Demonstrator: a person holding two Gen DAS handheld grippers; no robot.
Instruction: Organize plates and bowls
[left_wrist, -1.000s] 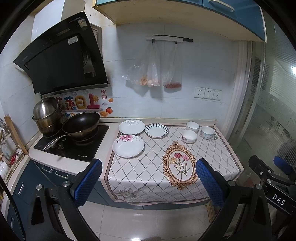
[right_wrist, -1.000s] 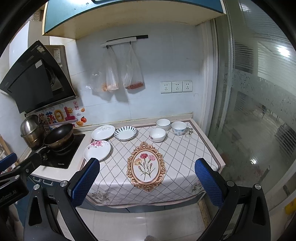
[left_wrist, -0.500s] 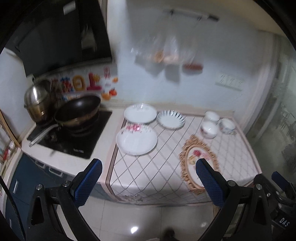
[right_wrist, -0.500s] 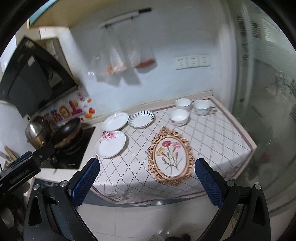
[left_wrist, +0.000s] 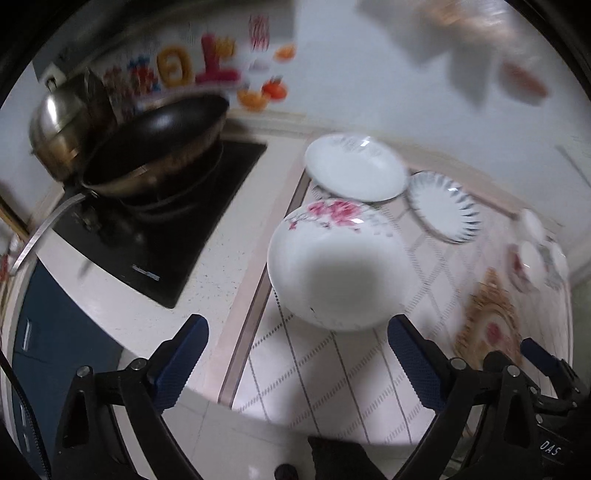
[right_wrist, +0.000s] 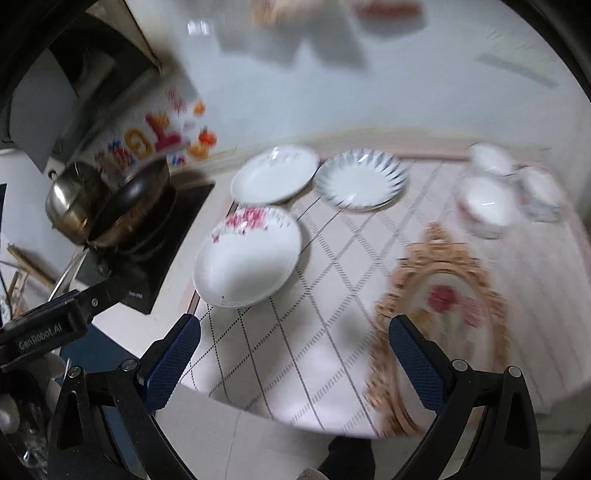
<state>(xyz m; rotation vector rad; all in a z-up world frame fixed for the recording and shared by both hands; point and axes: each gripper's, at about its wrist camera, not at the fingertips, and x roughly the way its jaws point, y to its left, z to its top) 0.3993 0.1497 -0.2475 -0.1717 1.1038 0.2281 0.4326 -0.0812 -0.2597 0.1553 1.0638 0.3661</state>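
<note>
Left wrist view puts the flowered plate (left_wrist: 334, 266) dead ahead of the wide-spread, empty left tongs (left_wrist: 295, 365); the right tongs (right_wrist: 293, 363), also wide, sit farther off.

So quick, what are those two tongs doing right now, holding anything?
Left tongs: open, holding nothing, short of the pink-flowered plate.
Right tongs: open, holding nothing, above the tablecloth.

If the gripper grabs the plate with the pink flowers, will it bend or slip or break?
The pink-flower plate looks like glazed ceramic, so it is probably stiff and won't bend. Its glossy surface could be slippery between the left gripper jaws. It lies flat on the tablecloth, so it likely won't roll, but it could break if dropped.
</note>
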